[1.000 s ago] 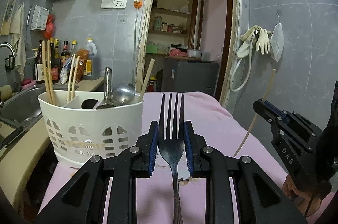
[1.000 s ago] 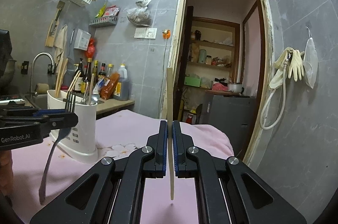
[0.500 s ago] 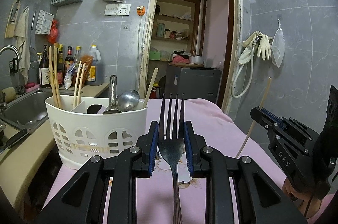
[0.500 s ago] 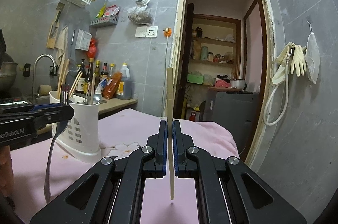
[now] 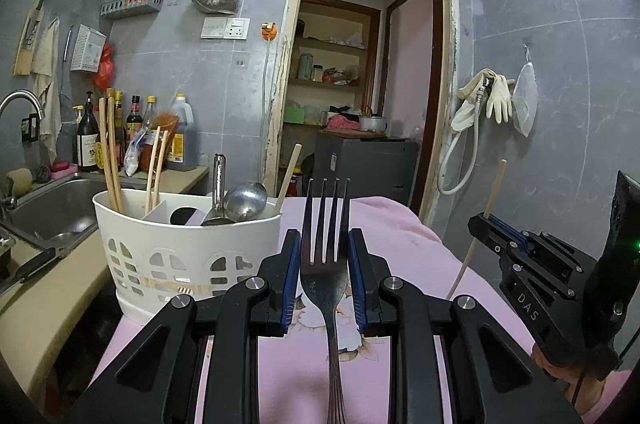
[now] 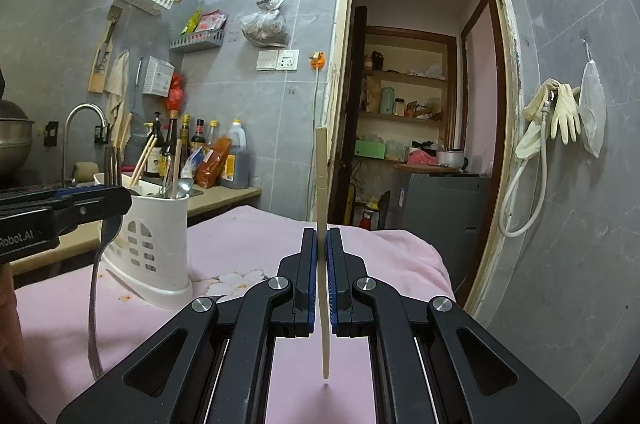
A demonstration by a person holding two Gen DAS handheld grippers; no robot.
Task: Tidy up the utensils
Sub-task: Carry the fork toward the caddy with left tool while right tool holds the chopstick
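Note:
My left gripper (image 5: 324, 244) is shut on a metal fork (image 5: 325, 224), tines up, handle hanging down. It is held above the pink cloth, just right of a white utensil holder (image 5: 188, 256) with chopsticks (image 5: 110, 152), a ladle (image 5: 245, 201) and a dark spoon inside. My right gripper (image 6: 322, 244) is shut on a pale chopstick (image 6: 322, 176) held upright. In the right wrist view the holder (image 6: 156, 244) stands at the left, with the left gripper (image 6: 120, 202) and fork (image 6: 96, 284) in front of it. In the left wrist view the right gripper (image 5: 480, 222) sits at the right.
A pink floral cloth (image 6: 248, 248) covers the table. A steel sink (image 5: 48, 208) with a tap (image 6: 82, 128) and sauce bottles (image 5: 132, 128) lies left, behind the holder. An open doorway (image 6: 416, 96) is straight ahead. Gloves and a hose (image 6: 548, 120) hang on the right wall.
Both grippers have risen slightly and tilted up. The holder now sits lower and nearer in both views. Both grips are unchanged.

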